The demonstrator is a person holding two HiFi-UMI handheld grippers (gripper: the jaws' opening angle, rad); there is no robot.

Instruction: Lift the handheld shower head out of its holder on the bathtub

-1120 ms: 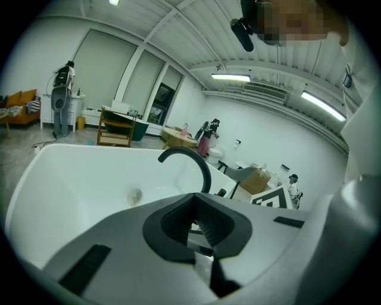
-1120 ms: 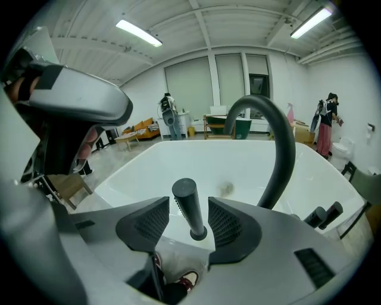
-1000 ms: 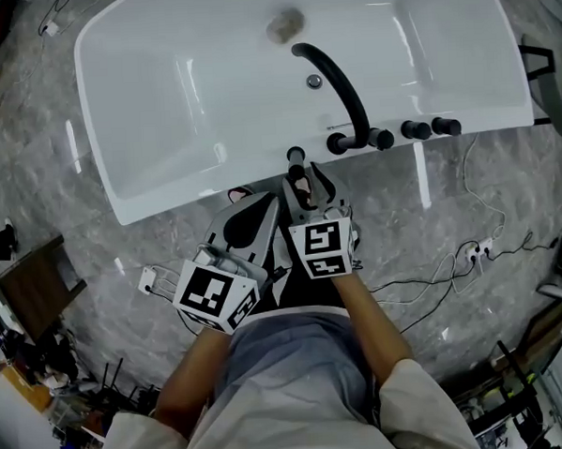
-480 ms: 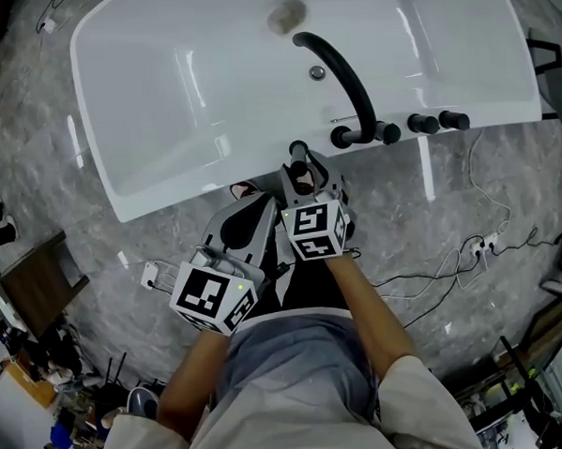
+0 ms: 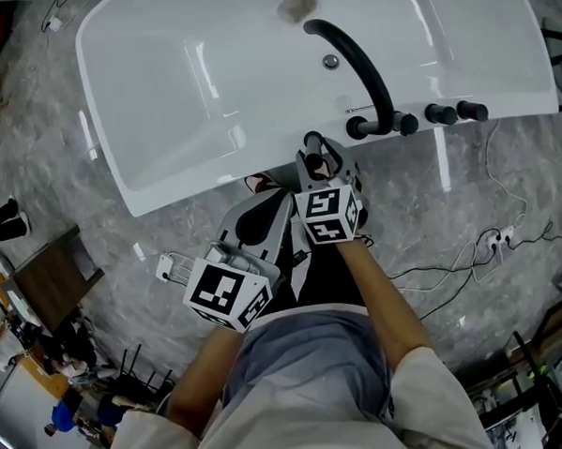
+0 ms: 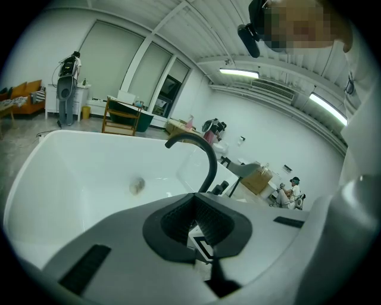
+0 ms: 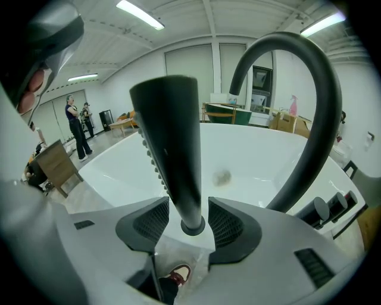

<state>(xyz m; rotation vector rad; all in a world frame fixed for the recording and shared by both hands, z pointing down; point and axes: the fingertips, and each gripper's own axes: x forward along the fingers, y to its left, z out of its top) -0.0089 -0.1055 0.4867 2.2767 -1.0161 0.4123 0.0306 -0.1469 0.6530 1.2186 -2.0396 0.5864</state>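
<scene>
The left claw (image 6: 191,199) is closed on nothing, its tips meeting with only a hollow behind them. It is held low and back from the bathtub (image 5: 166,183), just beside its partner. That seems sensible, as it has no part in the lift and leaves the rim free. The left forearm is bent in close to the body.

The handheld shower head (image 7: 172,143) is to its right. It stands upright at the near rim of the tub, a black tapered handle with its spray face turned left. The right claw (image 7: 188,205) straddles its narrow lower end. The pads sit close on either side and a sliver of gap shows on the right, so I judge it not yet pinching. Gripping low on the stem, near the holder, should allow a straight pull upward. The right forearm (image 5: 388,298) reaches forward from the torso, wrist level.

Further right, the black arched spout (image 5: 362,60) curves over the basin. The knobs (image 5: 449,113) line the rim well apart from the grasp.
</scene>
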